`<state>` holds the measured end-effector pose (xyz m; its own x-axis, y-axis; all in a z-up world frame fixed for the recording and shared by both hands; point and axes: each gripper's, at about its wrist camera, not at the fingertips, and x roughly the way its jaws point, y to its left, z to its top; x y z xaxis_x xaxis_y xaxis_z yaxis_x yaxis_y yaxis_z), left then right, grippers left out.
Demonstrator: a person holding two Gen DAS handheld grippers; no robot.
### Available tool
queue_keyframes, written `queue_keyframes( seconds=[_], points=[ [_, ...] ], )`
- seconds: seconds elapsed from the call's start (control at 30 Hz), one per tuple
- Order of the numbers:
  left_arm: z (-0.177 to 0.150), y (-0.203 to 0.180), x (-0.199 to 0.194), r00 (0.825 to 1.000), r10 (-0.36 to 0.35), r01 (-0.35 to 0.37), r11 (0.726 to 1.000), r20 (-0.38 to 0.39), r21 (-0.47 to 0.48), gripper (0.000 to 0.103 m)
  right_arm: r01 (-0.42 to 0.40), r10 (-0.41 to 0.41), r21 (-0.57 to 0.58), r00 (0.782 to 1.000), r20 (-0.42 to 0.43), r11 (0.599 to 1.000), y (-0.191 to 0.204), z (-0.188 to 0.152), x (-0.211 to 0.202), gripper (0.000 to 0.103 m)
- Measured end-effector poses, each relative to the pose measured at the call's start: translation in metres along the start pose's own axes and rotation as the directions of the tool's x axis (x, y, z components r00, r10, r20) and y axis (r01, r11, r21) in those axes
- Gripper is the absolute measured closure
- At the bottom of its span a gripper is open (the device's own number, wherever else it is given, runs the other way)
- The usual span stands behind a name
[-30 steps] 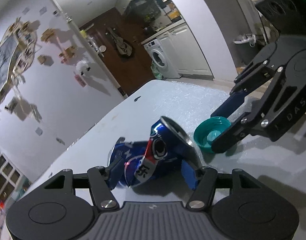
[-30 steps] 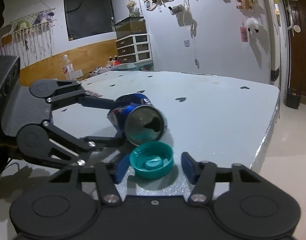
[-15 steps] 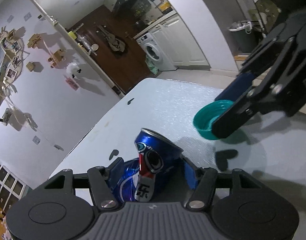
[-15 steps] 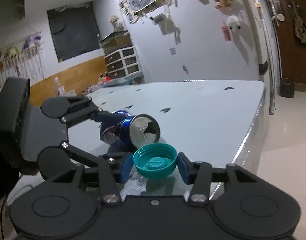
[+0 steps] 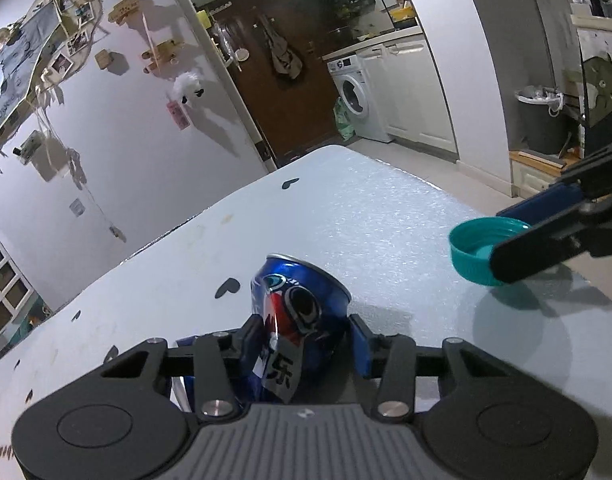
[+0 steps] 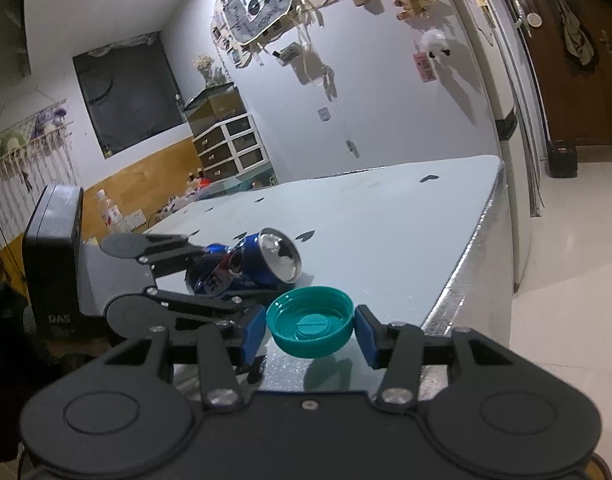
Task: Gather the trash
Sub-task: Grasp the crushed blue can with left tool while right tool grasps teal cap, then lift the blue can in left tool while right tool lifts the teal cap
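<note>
Crushed blue can (image 5: pixel 297 312), light and dented, sits pinched across its creased waist in the left gripper (image 5: pixel 306 344). Right gripper (image 6: pixel 310 330) clamps a rigid teal cap (image 6: pixel 310 326) by its rim, clear of the counter (image 6: pixel 386 232).

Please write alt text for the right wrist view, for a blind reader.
The right gripper holds a teal bottle cap above the pale table. Behind it, the left gripper grips a crushed blue can.
</note>
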<state>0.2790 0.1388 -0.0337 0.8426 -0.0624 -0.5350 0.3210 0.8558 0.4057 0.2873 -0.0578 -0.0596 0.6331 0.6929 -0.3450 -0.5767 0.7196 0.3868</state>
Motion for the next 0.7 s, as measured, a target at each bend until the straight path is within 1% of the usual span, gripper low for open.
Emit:
queue_keyframes(
  seconds=[0.1,0.17,0.27,0.37,0.47,0.57,0.7],
  points=[
    [0.001,-0.005,-0.014,1.0,-0.018,0.018,1.0,0.026,-0.019,0.057,0.001,-0.001,0.017,1.0,0.006,1.0,-0.002,0.0,-0.004,0.054],
    [0.001,-0.011,-0.029,0.998,-0.028,0.029,0.999,0.058,-0.018,0.057,0.01,-0.01,0.023,1.0,0.008,1.0,-0.003,0.002,-0.006,0.054],
    [0.001,-0.019,-0.051,0.992,-0.066,0.068,0.997,0.106,-0.021,0.057,0.03,-0.031,0.036,0.999,0.013,0.999,-0.007,0.002,-0.01,0.054],
    [0.003,-0.027,-0.074,0.981,-0.113,0.116,0.993,0.157,-0.01,0.057,0.038,-0.04,0.08,0.999,0.02,0.996,-0.013,0.002,-0.015,0.054],
    [0.003,-0.036,-0.093,0.965,-0.17,0.175,0.985,0.199,-0.007,0.057,0.01,-0.015,0.154,0.999,0.031,0.988,-0.02,0.003,-0.019,0.054],
    [0.004,-0.046,-0.102,0.952,-0.216,0.223,0.975,0.216,-0.007,0.057,-0.024,0.018,0.2,0.999,0.035,0.979,-0.021,0.001,-0.02,0.054],
    [-0.001,-0.054,-0.1,0.957,-0.208,0.213,0.977,0.203,-0.006,0.057,-0.052,0.045,0.217,0.998,0.036,0.975,-0.02,0.0,-0.023,0.054]
  ],
)
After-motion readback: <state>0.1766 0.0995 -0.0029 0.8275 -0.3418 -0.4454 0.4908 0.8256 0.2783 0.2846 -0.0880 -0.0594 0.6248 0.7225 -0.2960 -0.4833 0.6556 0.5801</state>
